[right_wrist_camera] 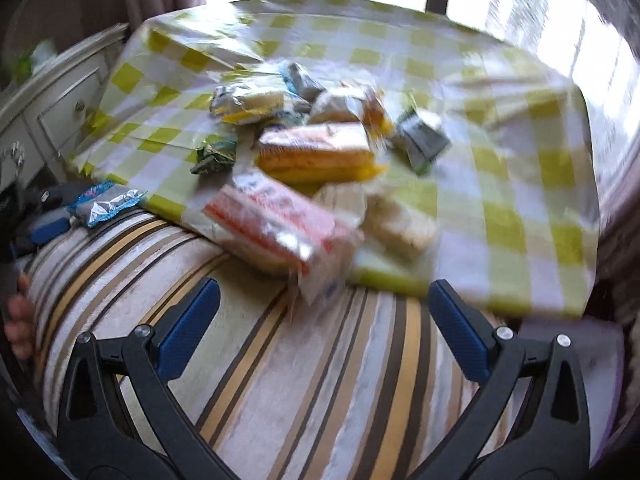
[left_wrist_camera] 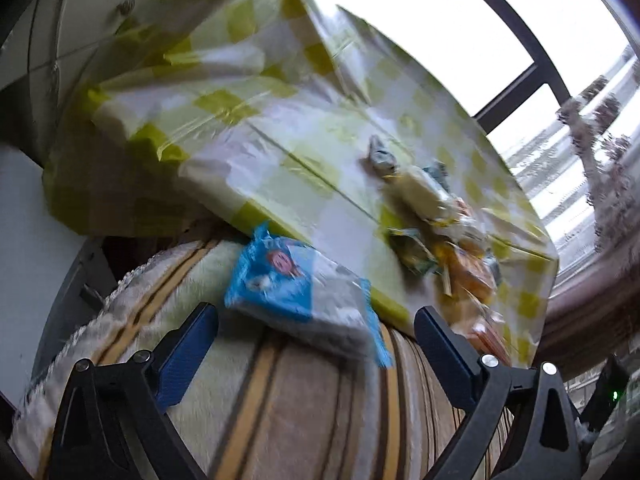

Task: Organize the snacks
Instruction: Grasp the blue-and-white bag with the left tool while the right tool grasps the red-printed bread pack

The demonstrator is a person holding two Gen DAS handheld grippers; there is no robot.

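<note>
Snack pile (right_wrist_camera: 320,148) heaped mid-bench on the yellow-checked tablecloth (right_wrist_camera: 500,184): orange cake pack (right_wrist_camera: 316,152) at centre, pale wrapped roll (right_wrist_camera: 248,104) at 10 o'clock from it, small green wrapper (right_wrist_camera: 214,156) at 9 o'clock, grey-green packet (right_wrist_camera: 424,140) at 3 o'clock. Red-and-white pack (right_wrist_camera: 280,228) at 6 o'clock, blurred, overhanging the bench edge toward the striped blanket (right_wrist_camera: 304,380). Blue-and-white snack bag (left_wrist_camera: 304,292) well apart from the pile, lying across the bench edge and blanket, close ahead of the left hand-held gripper (left_wrist_camera: 316,344). Left hand-held gripper spread wide, nothing between its fingers. Right hand-held gripper (right_wrist_camera: 324,328) likewise wide and empty, above the blanket. White drawer cabinet (right_wrist_camera: 52,108) at 9 o'clock of the bench; bright window (left_wrist_camera: 440,28) beyond.
</note>
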